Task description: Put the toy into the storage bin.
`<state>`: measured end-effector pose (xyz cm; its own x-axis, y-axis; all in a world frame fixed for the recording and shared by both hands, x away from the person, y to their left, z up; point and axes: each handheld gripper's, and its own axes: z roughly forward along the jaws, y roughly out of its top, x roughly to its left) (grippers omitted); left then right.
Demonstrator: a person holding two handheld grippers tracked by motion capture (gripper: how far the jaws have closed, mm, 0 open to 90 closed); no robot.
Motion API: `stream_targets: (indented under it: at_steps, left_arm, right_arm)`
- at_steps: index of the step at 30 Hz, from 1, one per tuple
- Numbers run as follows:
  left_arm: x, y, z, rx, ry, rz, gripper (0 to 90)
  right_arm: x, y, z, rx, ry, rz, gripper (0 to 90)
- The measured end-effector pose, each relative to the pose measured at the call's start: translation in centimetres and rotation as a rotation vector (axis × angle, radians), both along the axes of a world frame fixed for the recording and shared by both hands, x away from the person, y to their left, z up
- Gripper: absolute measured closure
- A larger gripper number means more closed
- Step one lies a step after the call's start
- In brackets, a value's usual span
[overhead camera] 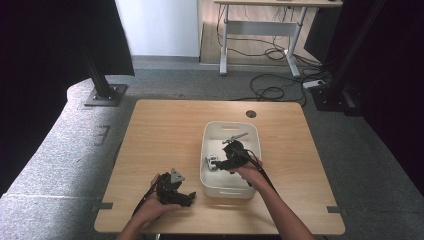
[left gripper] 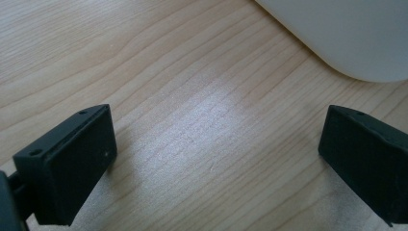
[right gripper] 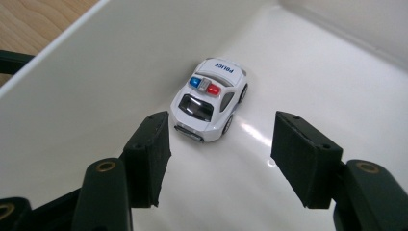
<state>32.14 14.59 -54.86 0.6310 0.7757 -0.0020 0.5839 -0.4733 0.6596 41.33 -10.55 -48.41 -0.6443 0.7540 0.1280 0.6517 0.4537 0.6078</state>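
Inside the white rounded-corner plastic tub (overhead camera: pixel 230 188) on the light wooden table (overhead camera: pixel 165 130): a small white toy police car (right gripper: pixel 209 101) with red and blue roof lights, resting on the tub floor close to one wall. Just behind it, the right gripper (right gripper: pixel 219 154), jaws apart and empty, the car lying just beyond their tips, not between them. Low over bare wood beside the tub's outer corner, the left gripper (left gripper: pixel 216 159), jaws spread wide, holding nothing.

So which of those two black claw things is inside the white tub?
The right gripper: it reaches into the tub, jaws open just short of a toy police car. The left gripper is outside, over bare table.
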Motion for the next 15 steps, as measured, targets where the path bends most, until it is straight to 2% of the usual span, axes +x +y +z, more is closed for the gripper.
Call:
stream_targets:
  at_steps: [15]
  left_arm:
    - [0.0, 0.0, 0.0, 0.001, 0.0, 0.001, 0.0]
  right_arm:
    - [-1.4, -3.5, 2.6, 0.087, -0.106, -0.04, 38.4]
